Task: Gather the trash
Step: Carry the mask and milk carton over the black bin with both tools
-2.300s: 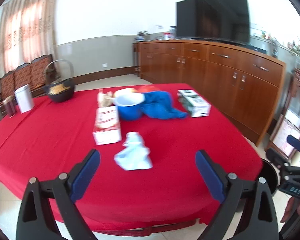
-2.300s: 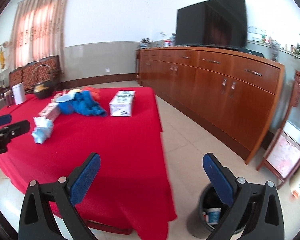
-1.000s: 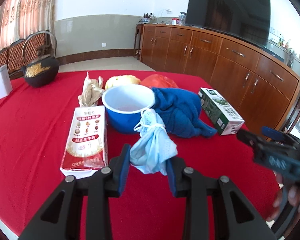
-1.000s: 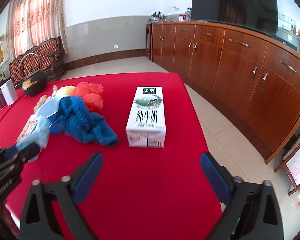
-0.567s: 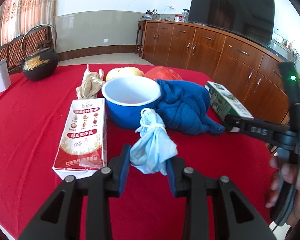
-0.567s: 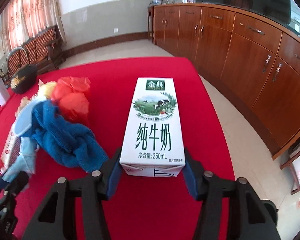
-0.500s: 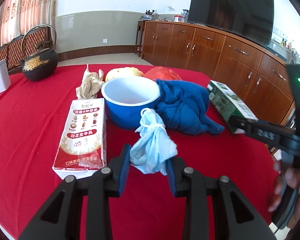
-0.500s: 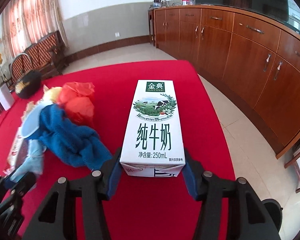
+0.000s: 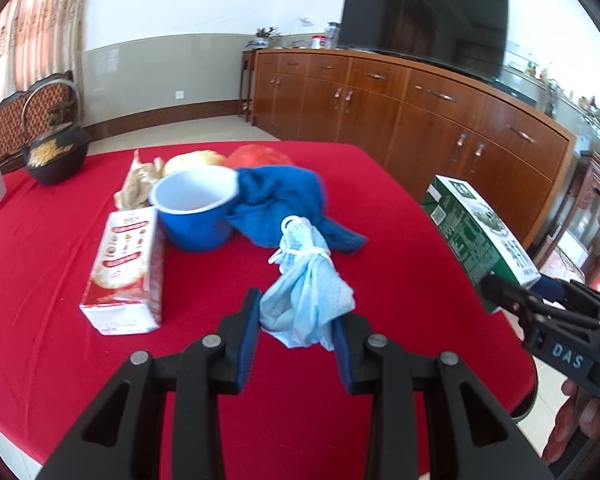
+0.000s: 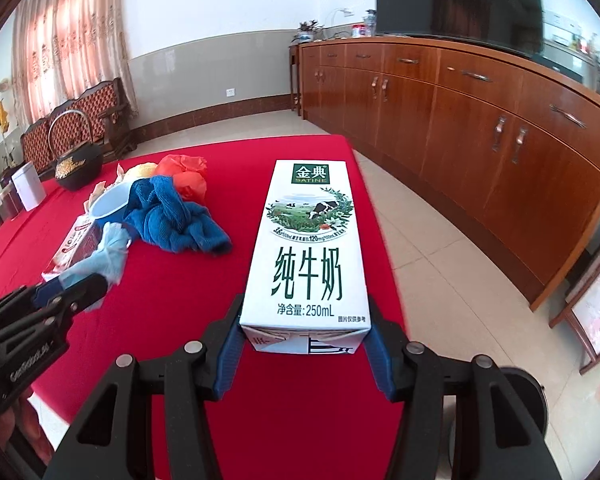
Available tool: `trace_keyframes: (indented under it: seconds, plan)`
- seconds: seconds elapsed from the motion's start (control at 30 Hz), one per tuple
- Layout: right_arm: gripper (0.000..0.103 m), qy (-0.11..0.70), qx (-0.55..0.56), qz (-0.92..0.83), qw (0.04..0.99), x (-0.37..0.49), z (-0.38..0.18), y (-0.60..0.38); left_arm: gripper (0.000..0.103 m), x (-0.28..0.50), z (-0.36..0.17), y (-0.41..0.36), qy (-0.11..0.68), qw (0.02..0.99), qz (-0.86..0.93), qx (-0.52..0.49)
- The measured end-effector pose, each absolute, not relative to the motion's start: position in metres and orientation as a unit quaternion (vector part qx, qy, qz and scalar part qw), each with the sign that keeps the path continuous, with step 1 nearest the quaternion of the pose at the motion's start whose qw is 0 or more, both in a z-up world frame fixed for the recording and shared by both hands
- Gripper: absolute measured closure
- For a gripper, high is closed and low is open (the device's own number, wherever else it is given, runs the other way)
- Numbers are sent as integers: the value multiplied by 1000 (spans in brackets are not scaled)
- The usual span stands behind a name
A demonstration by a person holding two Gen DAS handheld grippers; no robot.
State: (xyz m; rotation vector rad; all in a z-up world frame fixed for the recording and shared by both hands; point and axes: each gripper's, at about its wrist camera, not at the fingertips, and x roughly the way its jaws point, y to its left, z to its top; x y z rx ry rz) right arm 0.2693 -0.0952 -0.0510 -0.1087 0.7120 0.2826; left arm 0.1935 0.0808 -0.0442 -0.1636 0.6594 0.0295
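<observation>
A crumpled light-blue face mask (image 9: 308,292) hangs just above the red tablecloth (image 9: 400,240), and my left gripper (image 9: 296,320) is shut on its lower end. My right gripper (image 10: 304,332) is shut on the near end of a white and green milk carton (image 10: 308,248), both blue pads pressed to its sides. In the left wrist view the carton (image 9: 480,236) is tilted in the air past the table's right corner, held by the right gripper (image 9: 518,286). The right wrist view shows the left gripper (image 10: 66,286) and mask (image 10: 104,256) at the left.
On the cloth lie a red and white carton (image 9: 126,268), a blue bowl (image 9: 194,208), a blue cloth (image 9: 284,196), an orange bag (image 9: 260,156), crumpled paper (image 9: 138,184) and a black kettle (image 9: 56,152). A dark bin (image 10: 520,396) stands on the floor by wooden cabinets (image 10: 480,128).
My right gripper went from open in front of the milk carton to shut on it, then drew it back off the table. The left gripper drew back slightly with the mask.
</observation>
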Motion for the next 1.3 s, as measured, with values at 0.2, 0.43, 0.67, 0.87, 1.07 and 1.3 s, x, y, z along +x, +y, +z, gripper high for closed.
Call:
trace_keyframes:
  seconds: [0.2, 0.43, 0.67, 0.87, 1.07, 1.3]
  plan:
    - [46, 338, -41, 105, 934, 237, -36, -142, 68, 185, -33, 45, 318, 945, -23, -68]
    - [46, 331, -28, 61, 941, 205, -29, -202, 68, 180, -25, 1, 314, 946, -63, -49]
    - [46, 332, -20, 17, 943, 183, -29, -259, 68, 181, -21, -47, 315, 942, -109, -28]
    - [46, 338, -14, -18, 941, 166, -33, -308, 68, 184, -24, -95, 318, 935, -154, -7]
    - [46, 344, -12, -40, 938, 155, -44, -350, 68, 185, -36, -142, 330, 922, -201, 16]
    - [46, 358, -11, -57, 932, 143, -65, -390, 68, 189, -52, -187, 347, 906, -239, 36]
